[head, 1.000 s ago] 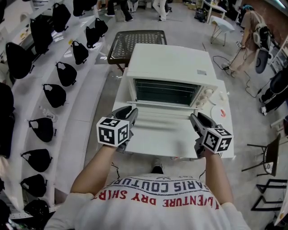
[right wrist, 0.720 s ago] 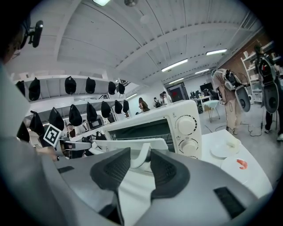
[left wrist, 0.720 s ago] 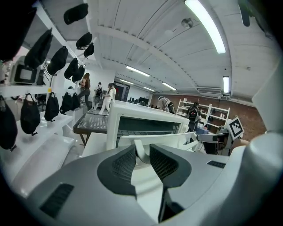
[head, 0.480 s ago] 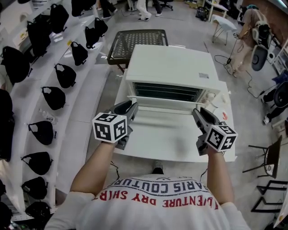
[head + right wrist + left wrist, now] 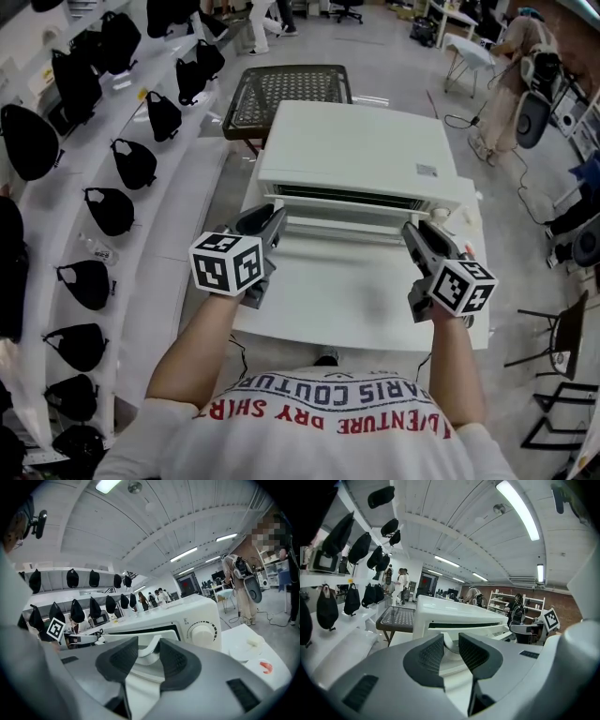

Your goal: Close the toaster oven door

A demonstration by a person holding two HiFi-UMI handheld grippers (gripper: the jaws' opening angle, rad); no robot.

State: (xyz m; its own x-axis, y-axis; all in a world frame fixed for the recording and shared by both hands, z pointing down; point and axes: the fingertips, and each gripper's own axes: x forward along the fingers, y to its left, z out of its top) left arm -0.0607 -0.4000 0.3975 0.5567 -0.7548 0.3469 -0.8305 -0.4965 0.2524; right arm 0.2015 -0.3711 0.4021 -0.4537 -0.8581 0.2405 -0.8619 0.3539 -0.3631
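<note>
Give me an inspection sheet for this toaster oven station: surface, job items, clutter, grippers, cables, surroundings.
Surface: white table, bare in front of the toaster oven.
Job's things: toaster oven upright on the table; door almost shut, with a dark slit showing above it.
Clutter: plate and small red item on the table, right of the oven.
Grippers: left gripper and right gripper each have jaws closed on one end of the door handle.
Cables: one cable on the floor, right of the table.
Surroundings: black bags on shelves at left, mesh table behind the oven, people at the back.
</note>
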